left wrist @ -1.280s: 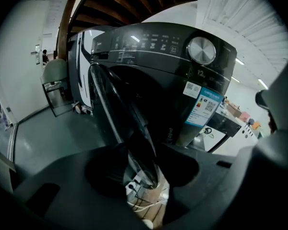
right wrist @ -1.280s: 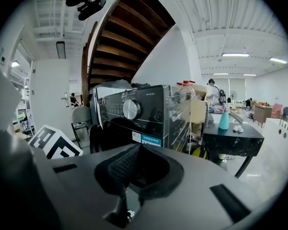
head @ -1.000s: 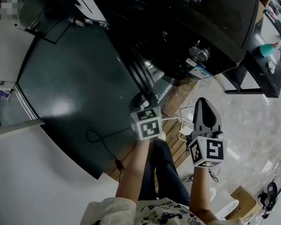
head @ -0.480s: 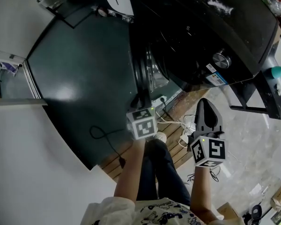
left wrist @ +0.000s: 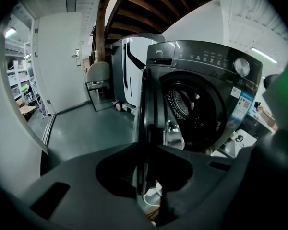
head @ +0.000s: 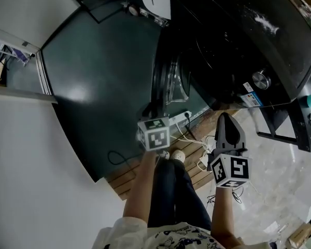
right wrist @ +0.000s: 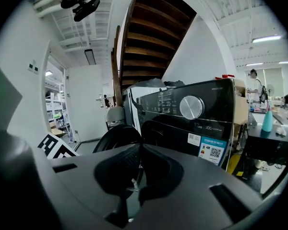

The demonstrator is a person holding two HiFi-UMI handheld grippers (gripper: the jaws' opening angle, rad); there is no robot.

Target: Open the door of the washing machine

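— Swinging wider than a second ago, the door (head: 171,84) now stands edge-on, and the left tool (head: 152,110) has travelled with it.
— Its grip?
— Jaws closing on the door's rim, upright between them, straight ahead.
— And the right tool (head: 226,121)?
— Pressed together, empty, facing the washer (head: 238,35), with the door ahead to its left.

Dim, fisheye-warped pictures; ceiling strip light (right wrist: 266,39) glares, edges vignette black.

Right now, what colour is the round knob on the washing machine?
The knob is shiny silver; the right gripper view shows it best.
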